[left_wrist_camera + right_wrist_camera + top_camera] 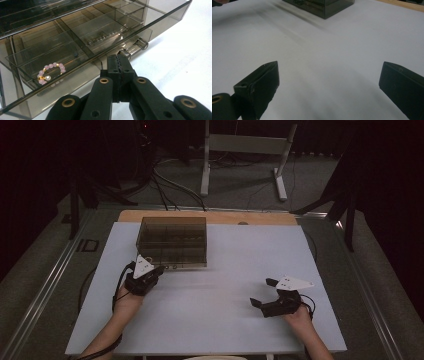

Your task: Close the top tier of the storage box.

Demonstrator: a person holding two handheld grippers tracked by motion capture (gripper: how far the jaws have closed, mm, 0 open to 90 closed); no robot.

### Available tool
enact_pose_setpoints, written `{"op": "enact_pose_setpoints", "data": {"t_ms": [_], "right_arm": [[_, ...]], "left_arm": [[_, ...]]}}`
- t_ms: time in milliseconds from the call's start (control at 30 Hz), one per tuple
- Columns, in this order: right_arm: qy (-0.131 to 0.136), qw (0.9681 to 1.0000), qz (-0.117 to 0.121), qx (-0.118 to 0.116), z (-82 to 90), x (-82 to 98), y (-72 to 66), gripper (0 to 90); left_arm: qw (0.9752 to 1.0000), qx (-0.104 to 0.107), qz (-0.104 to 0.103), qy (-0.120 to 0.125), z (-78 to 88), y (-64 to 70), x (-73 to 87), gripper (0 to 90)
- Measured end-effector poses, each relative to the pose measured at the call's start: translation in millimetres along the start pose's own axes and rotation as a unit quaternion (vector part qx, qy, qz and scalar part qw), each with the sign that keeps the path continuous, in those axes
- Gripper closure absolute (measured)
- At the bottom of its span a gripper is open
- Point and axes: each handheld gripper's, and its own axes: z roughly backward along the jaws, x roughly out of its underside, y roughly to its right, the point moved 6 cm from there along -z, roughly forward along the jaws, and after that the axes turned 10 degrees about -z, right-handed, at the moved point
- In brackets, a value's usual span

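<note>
A: Plainly, the drawer (82, 47) of the smoked plastic box (172, 241) is the thing being worked. It is seen pulled partway out at the box's near face, toward the counter's (225, 320) far left. Thin, clear-walled and divided into compartments, it is judged to be light and stiff but easily cracked or scratched.

B: And where should it be gripped?

A: By the small metal pull (133, 48) at its front edge. The smooth walls would likely slip between the pads, and a squeeze on them is not advised. The left claw (119, 59) is seen fully closed, with its tips right at the pull; whether the metal is actually pinched cannot be told, since the tips cover the near end of it.

B: Anything inside to be minded?

A: A bracelet (50, 72) of pink beads is lying in a near compartment, and something pale and beaded in one farther back, too dim to be named. Both are loose, so a jerk is judged likely to send them sliding. A level, slow pull is called for, as the light box may be dragged along.

B: The other claw?

A: The right claw (266, 295) is held wide open with nothing in it, resting low over bare counter well apart from the box.
</note>
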Motion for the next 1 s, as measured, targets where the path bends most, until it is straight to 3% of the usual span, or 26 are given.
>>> {"op": "enact_pose_setpoints", "data": {"t_ms": [1000], "right_arm": [[0.003, 1.0, 0.002, 0.001, 0.8, -0.1, 0.2, 3.0]], "left_arm": [[0.9999, -0.002, 0.012, -0.009, -4.2, -11.3, 2.1, 90.0]]}}
